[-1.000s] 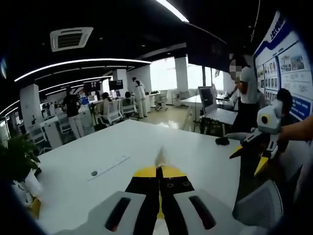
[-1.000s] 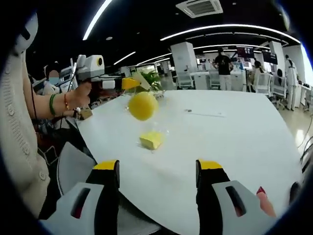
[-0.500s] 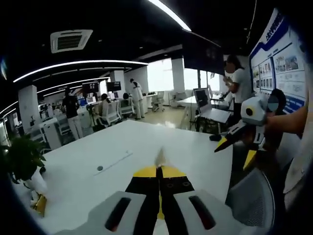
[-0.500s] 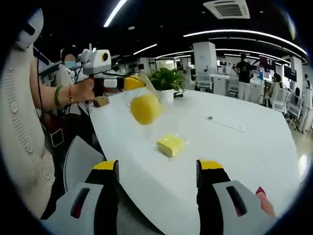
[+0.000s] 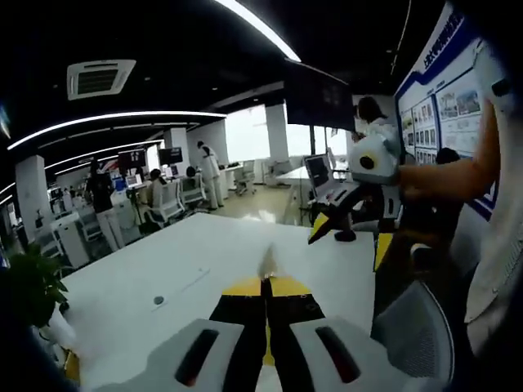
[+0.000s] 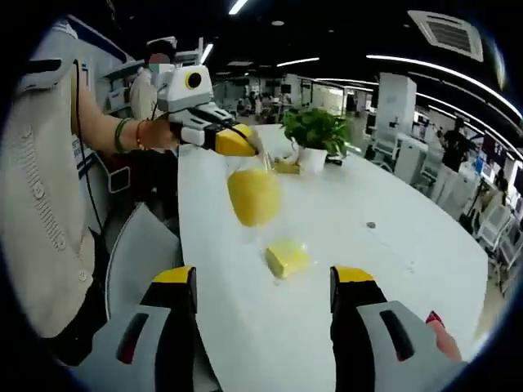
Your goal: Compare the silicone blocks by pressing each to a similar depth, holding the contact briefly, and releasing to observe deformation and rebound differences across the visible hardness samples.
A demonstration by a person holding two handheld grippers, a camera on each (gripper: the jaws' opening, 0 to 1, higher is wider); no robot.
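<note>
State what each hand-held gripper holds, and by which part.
Left hand-held gripper: shut on the top edge of a clear bag holding a round yellow block. Right hand-held gripper: open, holding nothing.
</note>
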